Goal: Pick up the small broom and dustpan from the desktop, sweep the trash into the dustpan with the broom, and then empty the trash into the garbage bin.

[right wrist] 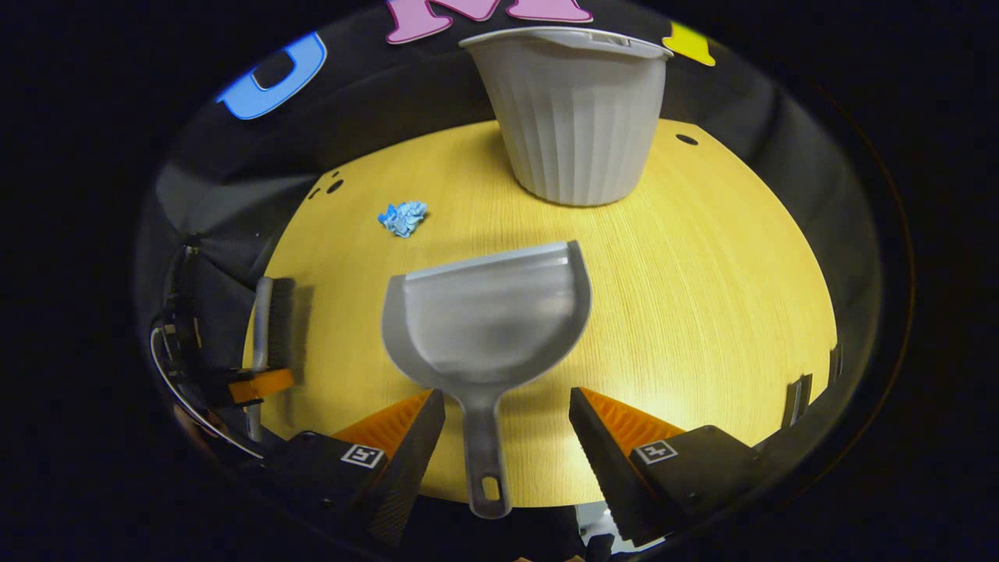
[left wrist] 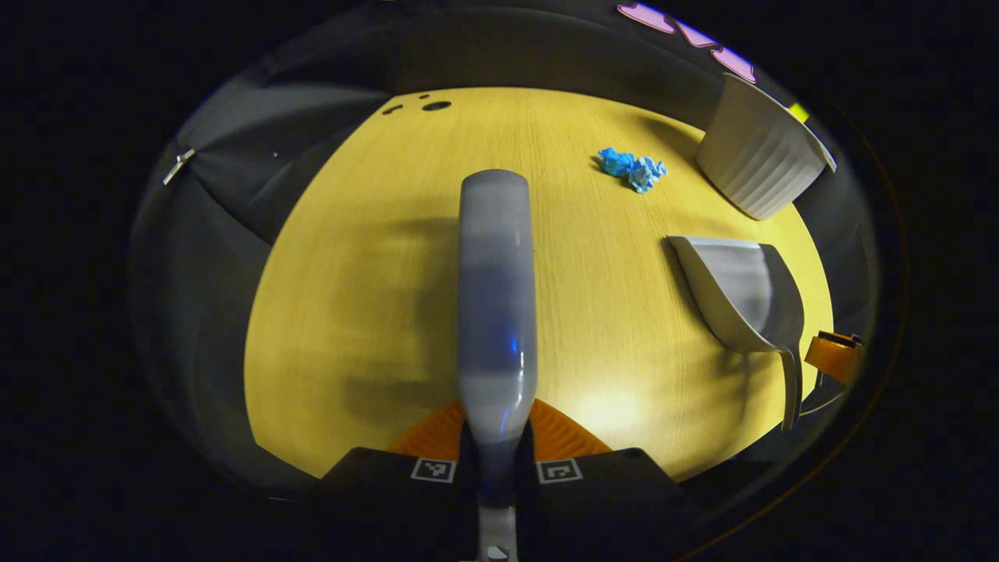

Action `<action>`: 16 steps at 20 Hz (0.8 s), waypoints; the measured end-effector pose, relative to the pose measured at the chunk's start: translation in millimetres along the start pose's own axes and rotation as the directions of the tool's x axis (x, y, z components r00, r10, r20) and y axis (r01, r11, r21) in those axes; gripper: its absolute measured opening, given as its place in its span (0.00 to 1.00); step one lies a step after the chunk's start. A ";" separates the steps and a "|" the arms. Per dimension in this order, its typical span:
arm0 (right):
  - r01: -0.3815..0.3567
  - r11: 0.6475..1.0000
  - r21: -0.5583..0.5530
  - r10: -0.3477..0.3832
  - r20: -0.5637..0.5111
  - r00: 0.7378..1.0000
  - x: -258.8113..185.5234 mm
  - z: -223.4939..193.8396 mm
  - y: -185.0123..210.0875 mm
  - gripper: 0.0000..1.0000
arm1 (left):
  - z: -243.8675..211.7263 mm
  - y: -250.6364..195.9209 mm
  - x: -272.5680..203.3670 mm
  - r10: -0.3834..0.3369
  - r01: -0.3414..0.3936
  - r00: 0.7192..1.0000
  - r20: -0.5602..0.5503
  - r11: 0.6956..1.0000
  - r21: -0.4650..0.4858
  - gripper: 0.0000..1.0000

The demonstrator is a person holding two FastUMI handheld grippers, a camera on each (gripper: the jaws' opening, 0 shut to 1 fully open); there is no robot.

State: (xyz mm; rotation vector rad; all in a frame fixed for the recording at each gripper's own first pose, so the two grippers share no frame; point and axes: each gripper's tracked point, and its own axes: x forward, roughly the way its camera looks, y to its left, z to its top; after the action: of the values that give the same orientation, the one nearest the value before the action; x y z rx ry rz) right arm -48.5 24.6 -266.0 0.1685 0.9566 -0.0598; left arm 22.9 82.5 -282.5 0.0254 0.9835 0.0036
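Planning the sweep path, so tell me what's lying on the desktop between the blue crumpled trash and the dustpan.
Nothing: in the right gripper view, only bare desktop lies between the blue crumpled trash and the dustpan.

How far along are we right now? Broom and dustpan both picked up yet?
Half. The left claw is shut on the broom, so that pickup looks done. The right claw is open, straddling the dustpan handle, not yet gripping. Left: sweep the blue crumpled trash, lying loose on the desktop, then empty it into the garbage bin.
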 end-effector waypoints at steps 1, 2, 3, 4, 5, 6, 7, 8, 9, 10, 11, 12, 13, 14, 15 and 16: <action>-0.002 1.000 0.009 0.002 -0.019 1.000 4.0 -3.1 0.1 1.00 | 3.6 2.8 -5.1 0.006 -0.006 1.000 0.015 1.000 -0.002 0.23; -0.006 1.000 0.016 0.007 -0.037 0.999 6.7 -6.7 1.5 1.00 | 6.7 5.9 -10.0 0.015 -0.015 0.999 0.028 1.000 0.006 0.23; -0.012 1.000 0.017 0.013 -0.052 0.999 9.8 -8.8 2.9 1.00 | 7.9 8.3 -13.7 0.026 -0.027 0.999 0.037 0.999 0.019 0.23; -0.012 1.000 0.011 0.013 -0.068 0.998 14.8 -12.2 5.0 1.00 | 10.2 9.6 -17.0 0.031 -0.033 0.998 0.045 0.999 0.028 0.23; -0.012 1.000 -0.001 0.012 -0.083 0.996 19.7 -16.2 7.1 1.00 | 11.1 7.6 -20.6 0.027 -0.028 0.998 0.051 0.999 0.031 0.23; -0.011 1.000 -0.017 0.009 -0.095 0.995 23.8 -19.3 8.7 1.00 | 11.6 5.5 -23.1 0.020 -0.021 0.999 0.051 0.999 0.028 0.23; -0.009 0.999 -0.031 0.006 -0.101 0.995 27.6 -20.8 9.5 1.00 | 11.3 3.7 -24.5 0.010 -0.011 0.999 0.050 1.000 0.019 0.23; -0.005 0.999 -0.044 0.000 -0.105 0.994 31.9 -22.7 10.5 1.00 | 12.0 0.8 -26.1 0.001 -0.001 0.999 0.050 1.000 0.006 0.23; 0.001 0.998 -0.056 -0.007 -0.111 0.994 35.8 -24.2 10.3 1.00 | 12.8 -1.5 -26.8 -0.006 0.006 0.999 0.049 1.000 -0.002 0.23; 0.008 0.998 -0.069 -0.016 -0.118 0.993 39.3 -25.8 9.6 1.00 | 14.1 -2.2 -28.1 -0.007 0.007 0.999 0.049 1.000 -0.003 0.23; 0.019 0.996 -0.082 -0.030 -0.129 0.991 42.4 -27.4 8.2 1.00 | 15.5 -2.2 -28.5 -0.004 0.004 0.999 0.051 1.000 0.002 0.23; 0.022 0.995 -0.094 -0.034 -0.134 0.990 46.0 -28.8 9.0 1.00 | 18.6 -1.4 -29.5 0.004 -0.004 0.999 0.054 1.000 0.011 0.23; 0.020 0.994 -0.104 -0.035 -0.140 0.990 48.2 -29.0 10.7 0.98 | 21.5 -0.1 -30.0 0.010 -0.012 0.998 0.059 1.000 0.018 0.23; 0.018 0.993 -0.114 -0.035 -0.148 0.988 53.1 -31.2 12.5 0.94 | 25.5 0.0 -30.5 0.014 -0.016 0.998 0.062 1.000 0.022 0.23; 0.016 0.992 -0.122 -0.036 -0.160 0.986 56.8 -34.3 13.8 0.91 | 29.1 -0.1 -30.5 0.016 -0.017 0.998 0.065 1.000 0.020 0.23; 0.014 0.992 -0.129 -0.036 -0.177 0.984 59.7 -39.1 14.9 0.84 | 33.9 -0.8 -30.7 0.015 -0.016 0.998 0.069 1.000 0.014 0.23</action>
State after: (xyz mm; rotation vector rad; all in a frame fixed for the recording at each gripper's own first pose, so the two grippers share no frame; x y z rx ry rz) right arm -43.9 47.3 -335.2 0.0445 1.1388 -0.0066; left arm 34.1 80.6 -238.2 0.0459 0.9147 0.0101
